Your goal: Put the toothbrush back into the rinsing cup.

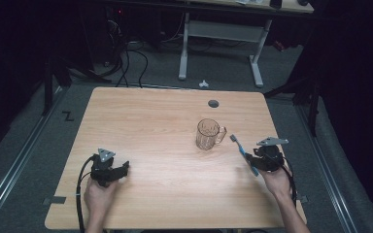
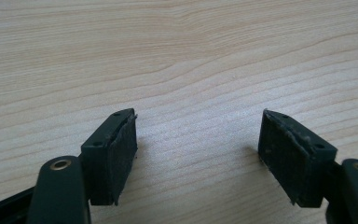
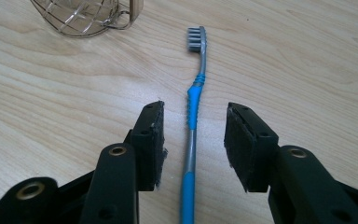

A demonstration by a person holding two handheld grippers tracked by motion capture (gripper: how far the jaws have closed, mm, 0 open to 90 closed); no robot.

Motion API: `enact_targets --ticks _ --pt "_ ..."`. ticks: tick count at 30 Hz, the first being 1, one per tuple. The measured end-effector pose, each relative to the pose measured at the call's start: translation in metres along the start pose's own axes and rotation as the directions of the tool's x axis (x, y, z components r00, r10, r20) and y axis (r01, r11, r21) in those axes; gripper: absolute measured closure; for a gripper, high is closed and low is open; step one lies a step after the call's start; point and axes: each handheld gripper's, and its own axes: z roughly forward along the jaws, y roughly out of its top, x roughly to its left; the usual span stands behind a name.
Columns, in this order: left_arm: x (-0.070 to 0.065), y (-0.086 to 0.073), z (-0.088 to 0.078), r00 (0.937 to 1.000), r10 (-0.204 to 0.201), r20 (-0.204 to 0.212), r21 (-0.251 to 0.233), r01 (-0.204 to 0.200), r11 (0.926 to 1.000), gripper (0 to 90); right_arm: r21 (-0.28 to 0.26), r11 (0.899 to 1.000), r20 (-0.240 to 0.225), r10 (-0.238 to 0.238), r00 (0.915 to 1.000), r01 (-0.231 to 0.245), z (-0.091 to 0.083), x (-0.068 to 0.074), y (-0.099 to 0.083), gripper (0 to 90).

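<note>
Blue and grey, the toothbrush [image 3: 193,112] lies flat on the wooden bench [image 1: 155,126] near its right edge, about halfway between the near and far edges. In the right gripper view its bristled head points away toward the clear mug [image 1: 208,134], and its handle runs back between the two jaws of the right claw [image 3: 193,140]. Those jaws stand apart on either side of the handle, with bare wood showing between each pad and the brush, so the right claw is released and grips nothing. In the high view the right claw [image 1: 258,160] sits just behind the brush, held by the person's right hand [image 1: 275,180], which comes in from the near right corner of the bench.

Standing upright, the mug is a little right of the bench's middle, its handle turned toward the right edge. The head of the toothbrush [image 1: 243,151] lies just beside that handle and apart from it.

Over by the left edge, toward the near side, the left claw [image 1: 121,171] rests low over the wood in the person's left hand [image 1: 98,193]. Seen in the left gripper view, the left claw [image 2: 198,140] has its jaws spread wide with only wood grain between the pads, so it too is released. It is well apart from the mug and the brush.
</note>
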Motion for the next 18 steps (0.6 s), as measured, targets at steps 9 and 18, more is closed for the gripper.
enact_targets --ticks 9,18 --pt "0.000 0.000 0.000 1.0000 -0.001 0.000 0.000 0.001 1.0000 28.5 0.020 1.000 0.011 -0.010 0.9999 0.010 0.002 -0.005 0.010 57.5" --pt "0.000 0.000 0.000 1.0000 -0.001 0.001 0.000 0.001 1.0000 28.5 0.042 0.999 0.026 -0.026 0.9993 0.025 0.001 -0.011 0.024 57.8"
